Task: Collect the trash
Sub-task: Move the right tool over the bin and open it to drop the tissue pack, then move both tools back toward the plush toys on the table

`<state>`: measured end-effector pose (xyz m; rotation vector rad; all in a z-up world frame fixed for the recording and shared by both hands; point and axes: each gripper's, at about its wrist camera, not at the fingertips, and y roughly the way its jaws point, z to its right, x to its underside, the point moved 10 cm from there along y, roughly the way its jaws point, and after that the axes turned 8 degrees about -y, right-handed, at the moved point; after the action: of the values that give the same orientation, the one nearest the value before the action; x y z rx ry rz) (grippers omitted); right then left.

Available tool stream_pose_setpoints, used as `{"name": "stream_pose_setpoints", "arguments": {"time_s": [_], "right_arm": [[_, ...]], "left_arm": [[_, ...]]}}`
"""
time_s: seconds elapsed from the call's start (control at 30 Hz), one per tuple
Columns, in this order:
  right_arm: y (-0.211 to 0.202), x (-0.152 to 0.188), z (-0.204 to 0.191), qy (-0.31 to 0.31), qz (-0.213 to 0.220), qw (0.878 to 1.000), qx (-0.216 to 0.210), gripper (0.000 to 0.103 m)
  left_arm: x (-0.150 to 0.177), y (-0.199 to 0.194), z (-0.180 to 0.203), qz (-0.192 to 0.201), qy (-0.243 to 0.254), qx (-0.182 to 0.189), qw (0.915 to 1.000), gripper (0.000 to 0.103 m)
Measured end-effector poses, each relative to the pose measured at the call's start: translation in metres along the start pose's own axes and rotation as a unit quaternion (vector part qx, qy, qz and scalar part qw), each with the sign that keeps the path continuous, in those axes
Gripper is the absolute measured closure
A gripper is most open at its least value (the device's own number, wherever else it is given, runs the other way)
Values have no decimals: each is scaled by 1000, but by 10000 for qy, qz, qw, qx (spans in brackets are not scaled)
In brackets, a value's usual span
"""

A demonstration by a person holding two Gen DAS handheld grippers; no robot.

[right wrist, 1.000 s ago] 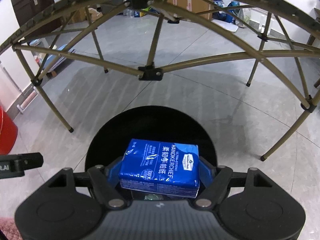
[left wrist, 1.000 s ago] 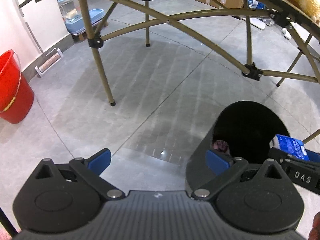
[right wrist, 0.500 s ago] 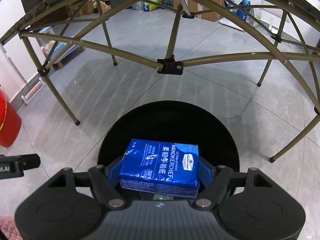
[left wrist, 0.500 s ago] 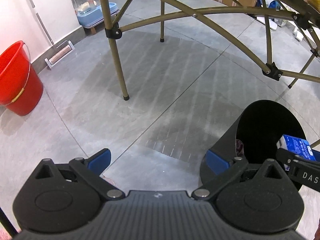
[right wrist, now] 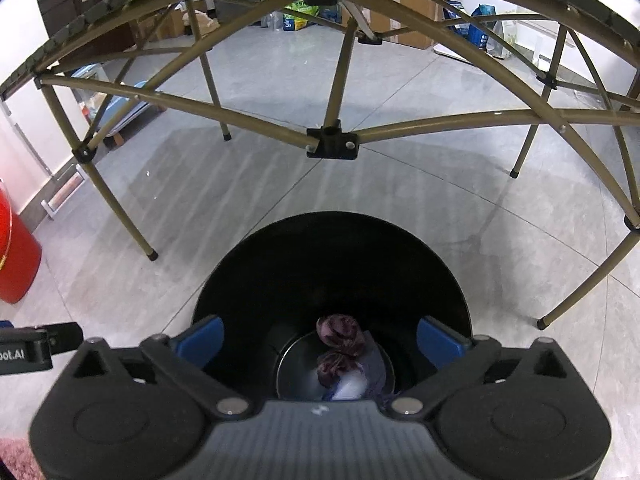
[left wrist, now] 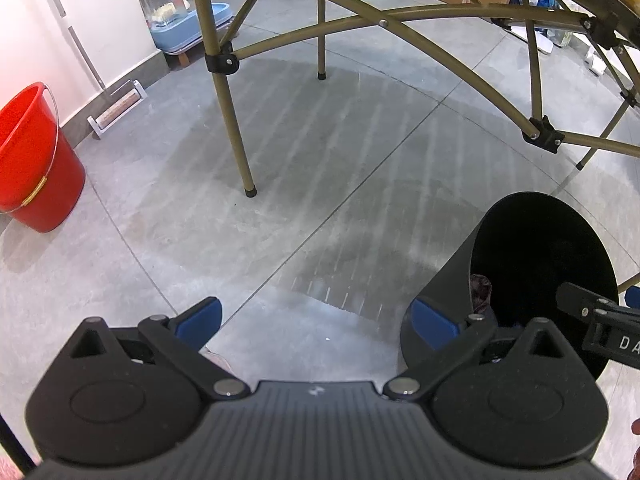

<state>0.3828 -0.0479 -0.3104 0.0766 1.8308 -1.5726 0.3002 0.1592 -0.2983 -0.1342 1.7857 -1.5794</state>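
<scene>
A black round trash bin (right wrist: 332, 248) stands on the grey floor, right under my right gripper (right wrist: 320, 336), which is open and empty above its mouth. Inside the bin lie a crumpled purple scrap (right wrist: 338, 330) and a blurred blue-white item (right wrist: 348, 388) at the bottom. In the left wrist view the bin (left wrist: 448, 280) is at the lower right, with the purple scrap (left wrist: 480, 288) just visible inside. My left gripper (left wrist: 316, 316) is open and empty, over bare floor left of the bin.
A folding table's tan metal legs and braces (right wrist: 332, 140) stand behind the bin and arch overhead. A red bucket (left wrist: 36, 160) stands at the left by the wall. Boxes and bags (right wrist: 404, 12) line the far side of the room.
My right gripper opened and the blue tissue pack it held is no longer between the fingers. The left gripper drifted left, away from the bin.
</scene>
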Motion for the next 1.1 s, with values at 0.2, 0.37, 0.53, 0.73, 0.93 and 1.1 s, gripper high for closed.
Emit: {"name": "stream_pose_setpoints", "arguments": {"time_s": [0.2, 0.37, 0.53, 0.73, 0.93, 1.1], "right_arm": [[-1, -1, 2, 0, 30, 10000, 28, 0], [-4, -1, 7, 63, 70, 9999, 60, 0], [-7, -2, 8, 88, 122, 9999, 75, 0], [-19, -10, 7, 55, 329, 9994, 42, 0], [-41, -26, 9, -1, 689, 9976, 69, 0], [-62, -40, 17, 3, 1011, 9948, 101, 0]], "left_arm": [[1, -1, 3, 22, 32, 31, 10000, 0], [0, -2, 4, 43, 23, 46, 10000, 0], [-1, -4, 5, 64, -6, 75, 10000, 0], [-10, -19, 6, 271, -127, 270, 9992, 0], [-21, -38, 9, 507, -240, 442, 9974, 0], [-31, -58, 20, 842, -236, 606, 9943, 0]]}}
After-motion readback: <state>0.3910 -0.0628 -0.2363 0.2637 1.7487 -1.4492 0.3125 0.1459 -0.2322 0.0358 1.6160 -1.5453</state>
